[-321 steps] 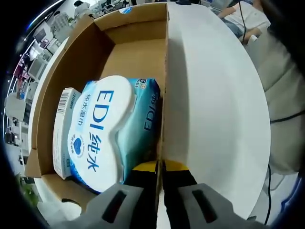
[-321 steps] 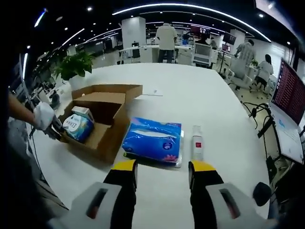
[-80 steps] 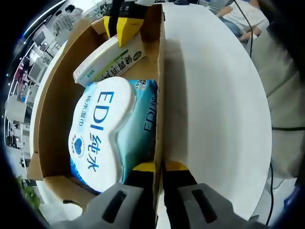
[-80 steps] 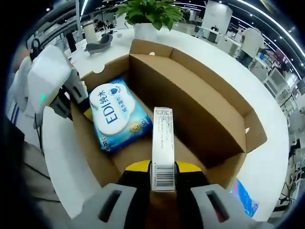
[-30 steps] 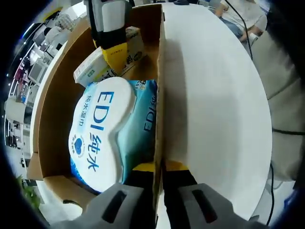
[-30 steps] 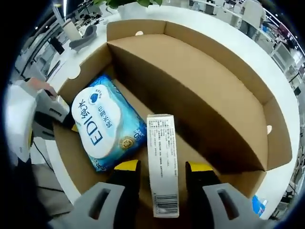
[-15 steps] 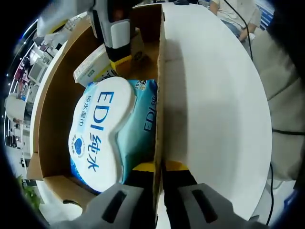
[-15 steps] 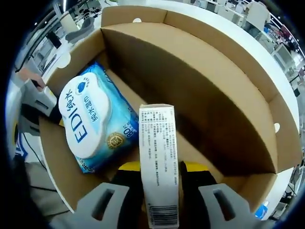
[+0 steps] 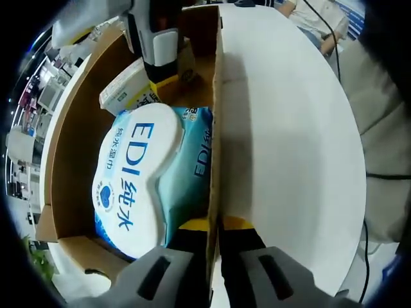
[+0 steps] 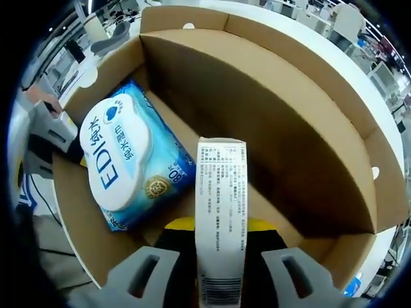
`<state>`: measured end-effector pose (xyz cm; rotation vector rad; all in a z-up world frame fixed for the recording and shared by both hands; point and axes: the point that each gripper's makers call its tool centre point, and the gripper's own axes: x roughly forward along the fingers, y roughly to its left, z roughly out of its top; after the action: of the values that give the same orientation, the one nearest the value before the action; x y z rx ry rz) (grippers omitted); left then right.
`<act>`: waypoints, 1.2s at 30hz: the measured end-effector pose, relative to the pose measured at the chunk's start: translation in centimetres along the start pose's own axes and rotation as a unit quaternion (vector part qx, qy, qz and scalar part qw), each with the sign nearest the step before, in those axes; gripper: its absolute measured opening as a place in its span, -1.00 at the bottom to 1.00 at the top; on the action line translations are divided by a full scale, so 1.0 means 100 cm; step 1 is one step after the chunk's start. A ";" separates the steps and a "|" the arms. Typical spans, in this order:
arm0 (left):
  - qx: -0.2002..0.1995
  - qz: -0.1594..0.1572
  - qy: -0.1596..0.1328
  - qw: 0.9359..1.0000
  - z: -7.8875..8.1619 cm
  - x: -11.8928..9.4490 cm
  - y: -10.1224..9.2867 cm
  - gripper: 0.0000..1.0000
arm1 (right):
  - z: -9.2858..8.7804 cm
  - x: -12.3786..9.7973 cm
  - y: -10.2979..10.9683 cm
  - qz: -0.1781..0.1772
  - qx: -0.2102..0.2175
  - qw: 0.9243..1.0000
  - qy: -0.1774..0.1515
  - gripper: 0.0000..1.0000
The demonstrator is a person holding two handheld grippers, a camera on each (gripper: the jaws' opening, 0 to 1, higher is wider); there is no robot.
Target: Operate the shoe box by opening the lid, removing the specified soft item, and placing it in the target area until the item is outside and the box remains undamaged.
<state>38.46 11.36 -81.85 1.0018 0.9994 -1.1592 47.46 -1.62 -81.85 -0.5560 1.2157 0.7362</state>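
An open cardboard shoe box [image 9: 70, 128] lies on a white table [image 9: 289, 160]. Inside it is a blue and white wet-wipes pack [image 9: 138, 179] printed "EDI". Beyond the pack lies a long white carton [image 9: 125, 93]. My left gripper [image 9: 215, 226] is shut on the box's side wall [image 9: 216, 154] at the near end. My right gripper [image 9: 157, 48] reaches into the far end over the carton. In the right gripper view the carton [image 10: 220, 212] sits between the jaws of my right gripper [image 10: 220, 247], which are shut on it. The wipes pack [image 10: 125, 160] lies to its left, the left gripper [image 10: 48, 141] beyond it.
The box's tall inner wall [image 10: 289, 122] stands close on the right of the carton, with a flap [image 10: 385, 192] folded outward. A person sits past the table's far edge [image 9: 314, 16]. Office desks and chairs [image 10: 103, 38] lie beyond the box.
The right gripper's jaws stood open on either side of the carton a second ago and have closed on it. The left gripper stays clamped on the box wall.
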 end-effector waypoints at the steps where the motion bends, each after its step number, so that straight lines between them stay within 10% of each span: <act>1: 0.000 0.000 0.000 1.000 0.000 0.000 0.000 -0.97 | 0.000 0.000 0.000 0.000 0.001 1.000 -0.001 -0.58; 36: 0.001 0.001 0.000 1.000 0.000 0.000 0.000 -0.97 | 0.009 -0.038 0.000 0.004 0.067 0.995 -0.067 -0.60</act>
<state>38.45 11.37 -81.82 1.0038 0.9983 -1.1584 47.36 -1.74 -77.98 -0.3846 1.1328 0.6818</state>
